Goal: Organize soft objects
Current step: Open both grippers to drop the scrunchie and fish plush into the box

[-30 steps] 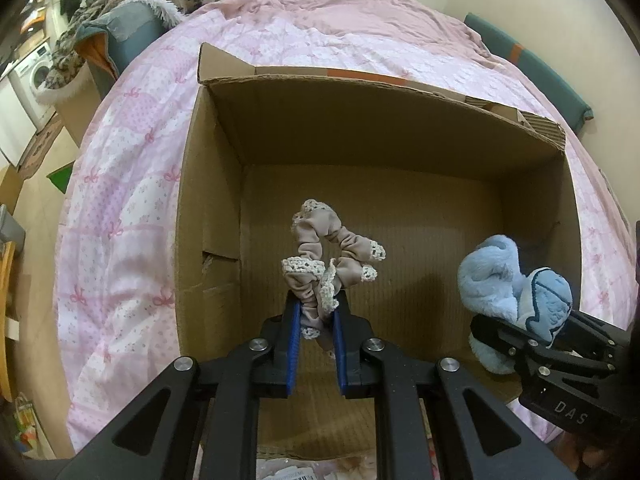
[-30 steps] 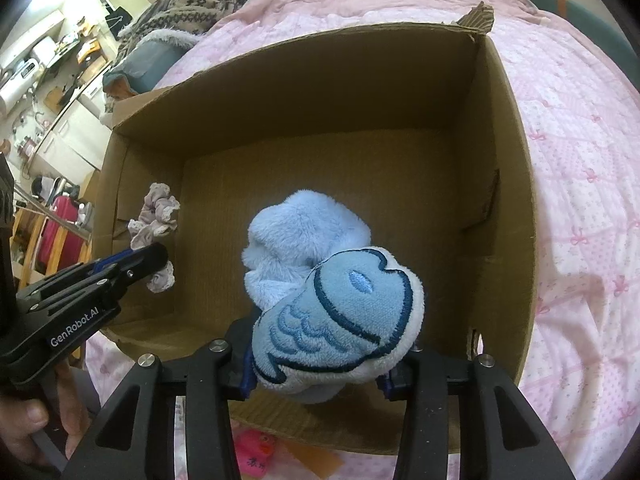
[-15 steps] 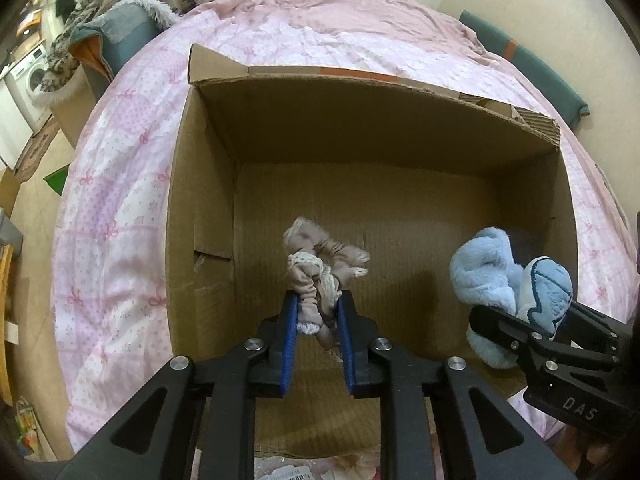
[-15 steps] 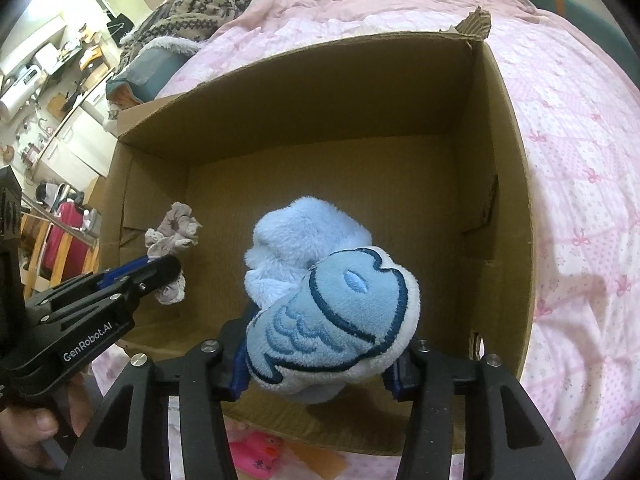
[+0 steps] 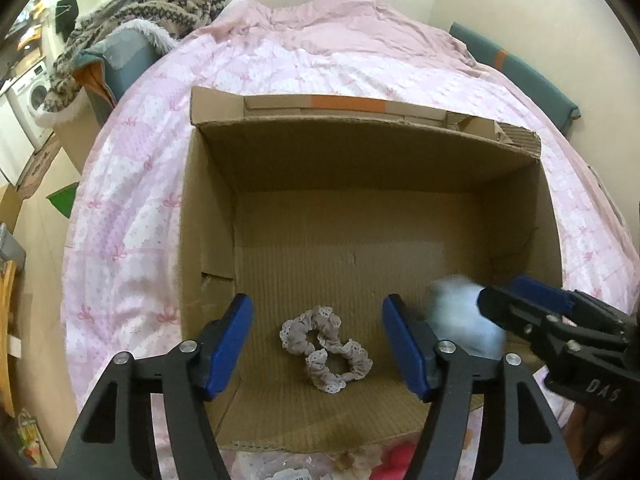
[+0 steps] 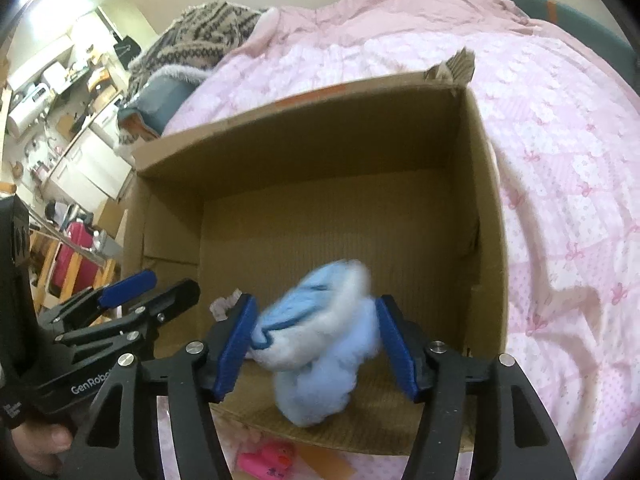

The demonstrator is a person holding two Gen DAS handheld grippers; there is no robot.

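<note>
Jaws spread wide on both: left gripper (image 5: pixel 318 344) parted above the near floor of the cardboard box (image 5: pixel 208 216), nothing between its blue pads (image 5: pixel 230 344); right gripper (image 6: pixel 314 348) likewise parted, its pads (image 6: pixel 394 348) standing clear on either side of the blue plush toy (image 6: pixel 316 340). From the left wrist view: beige lace-edged scrunchie (image 5: pixel 326 348) lying flat on the box floor, near side, left of centre, loose between and beyond the open fingers, touching neither. Same view: plush toy (image 5: pixel 464 320) only a pale blurred lump at the near right of the box, half hidden behind the right gripper (image 5: pixel 520 304), which enters from the right edge. From the right wrist view: plush toy large and motion-blurred, dark blue stitched outline on its pale face, low over the near box floor; whether resting or in the air cannot be told. Scrunchie (image 6: pixel 224 304) here reduced to a small pale scrap peeking past the left pad. Also shown only here: left gripper (image 6: pixel 148 284) at the left edge, a hand (image 6: pixel 36 444) under it, and a pink toy (image 6: pixel 266 456) on the bedspread (image 6: pixel 560 140) just outside the near box wall. Box resting on that pink bedspread in both views; patterned blanket (image 5: pixel 160 4) heaped at the far left.
</note>
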